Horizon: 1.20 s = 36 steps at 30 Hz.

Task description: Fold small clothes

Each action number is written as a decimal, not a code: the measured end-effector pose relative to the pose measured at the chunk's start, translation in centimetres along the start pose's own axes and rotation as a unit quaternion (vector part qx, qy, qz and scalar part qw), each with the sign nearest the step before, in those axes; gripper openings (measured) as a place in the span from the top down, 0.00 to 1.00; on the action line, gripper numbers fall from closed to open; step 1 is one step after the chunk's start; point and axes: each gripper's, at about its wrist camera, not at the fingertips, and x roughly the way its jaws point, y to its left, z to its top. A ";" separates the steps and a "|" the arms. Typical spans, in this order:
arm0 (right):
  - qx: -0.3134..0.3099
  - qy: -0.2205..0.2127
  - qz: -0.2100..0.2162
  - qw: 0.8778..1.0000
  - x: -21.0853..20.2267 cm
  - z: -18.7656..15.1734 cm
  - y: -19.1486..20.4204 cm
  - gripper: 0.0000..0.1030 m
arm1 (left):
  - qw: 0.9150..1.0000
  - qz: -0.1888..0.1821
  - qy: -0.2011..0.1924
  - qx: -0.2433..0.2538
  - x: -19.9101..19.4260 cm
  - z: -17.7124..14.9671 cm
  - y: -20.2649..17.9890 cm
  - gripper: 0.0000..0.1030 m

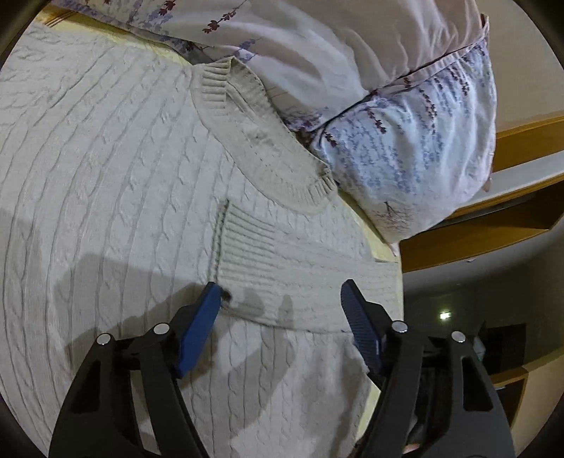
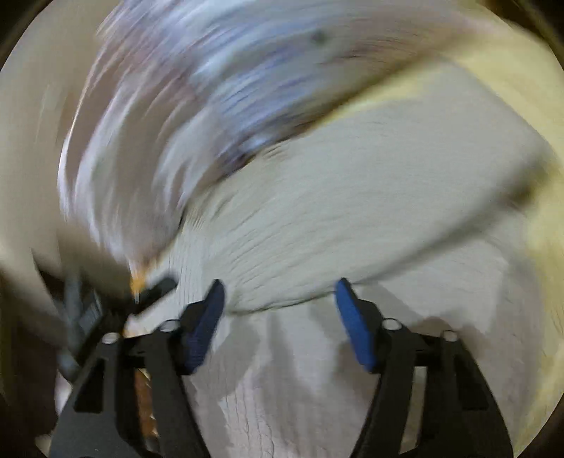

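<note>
Bed [image 1: 61, 21]: yellow sheet, showing only as a strip past the knit at the top left and along the right edge.
Pillows [image 1: 405, 148]: two, pale with a purple flower print, stacked at the head of the bed, touching the sweater's collar.
Sweater [image 1: 105, 176]: cream cable knit, lying flat on the bed and filling most of the left wrist view; no stains or snags visible.
Sleeve [image 1: 299, 282]: folded in across the body, ribbed cuff lying on the cables, lower edge just ahead of the left gripper.
Collar [image 1: 229, 91]: ribbed, lying open at the top, against the pillows.
Progress: early to middle, by judgement; one sleeve folded in, body not yet folded over, no finished bundle in sight.
Left to do: probably the other sleeve, not visible here, then folding the body into a smaller shape.
Left gripper [image 1: 280, 294]: spread, blue pads on either side of the sleeve's lower edge, nothing pinched; one pad close to the cuff corner, contact unclear.
Right gripper [image 2: 278, 292]: spread, over a fold of the knit, nothing pinched; view heavily blurred, details of the cloth beneath unclear.
</note>
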 end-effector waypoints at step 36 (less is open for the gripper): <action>0.071 -0.048 -0.043 0.995 -0.4 1.9 -3.6 0.79 | 0.987 0.134 -0.042 0.082 -0.8 6.1 2.5 0.94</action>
